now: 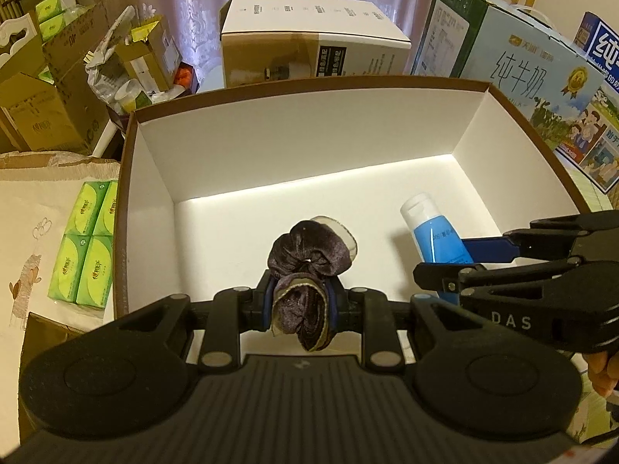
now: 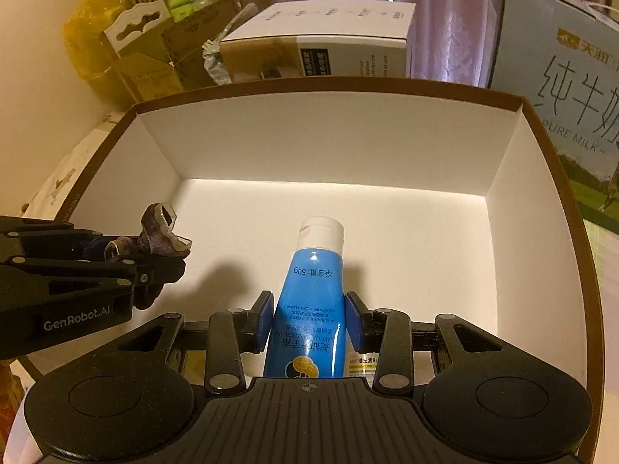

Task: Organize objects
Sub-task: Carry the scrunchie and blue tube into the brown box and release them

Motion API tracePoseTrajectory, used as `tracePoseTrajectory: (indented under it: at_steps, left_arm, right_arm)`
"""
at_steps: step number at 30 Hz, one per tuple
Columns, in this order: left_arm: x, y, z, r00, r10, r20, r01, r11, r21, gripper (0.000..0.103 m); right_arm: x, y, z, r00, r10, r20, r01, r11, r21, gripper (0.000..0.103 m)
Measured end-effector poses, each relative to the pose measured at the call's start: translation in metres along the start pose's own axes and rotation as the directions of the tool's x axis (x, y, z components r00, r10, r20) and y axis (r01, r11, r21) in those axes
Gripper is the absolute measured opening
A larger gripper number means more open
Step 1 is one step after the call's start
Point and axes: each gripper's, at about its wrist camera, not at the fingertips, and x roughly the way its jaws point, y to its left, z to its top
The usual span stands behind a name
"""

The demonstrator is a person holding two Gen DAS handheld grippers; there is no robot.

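A brown-rimmed box (image 1: 301, 89) with white inside walls lies open in front of me; its rim (image 2: 329, 85) also fills the right wrist view. My left gripper (image 1: 300, 303) is shut on a dark purple velvet scrunchie (image 1: 309, 255), held over the box floor near its front. From the right wrist camera the same scrunchie (image 2: 162, 237) shows at the left. My right gripper (image 2: 309, 321) is shut on a blue hand-cream tube (image 2: 311, 301) with a white cap, pointing down into the box. The tube (image 1: 437, 236) appears on the right of the left wrist view.
A pack of green tissue packets (image 1: 87, 243) lies on a cloth left of the box. Behind it stand a white appliance carton (image 1: 309, 38), milk cartons (image 1: 522, 73) on the right, and cluttered cardboard boxes (image 1: 50, 108) on the left.
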Motion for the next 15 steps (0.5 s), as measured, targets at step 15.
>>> tracePoseTrajectory:
  at_steps: [15]
  left_arm:
    - [0.001,-0.01,-0.002,1.0,-0.01,-0.006,0.01,1.0,0.016,0.024]
  right_arm:
    - [-0.02,-0.02,-0.001,0.999,-0.016,0.028,0.013,0.997,0.082,0.037]
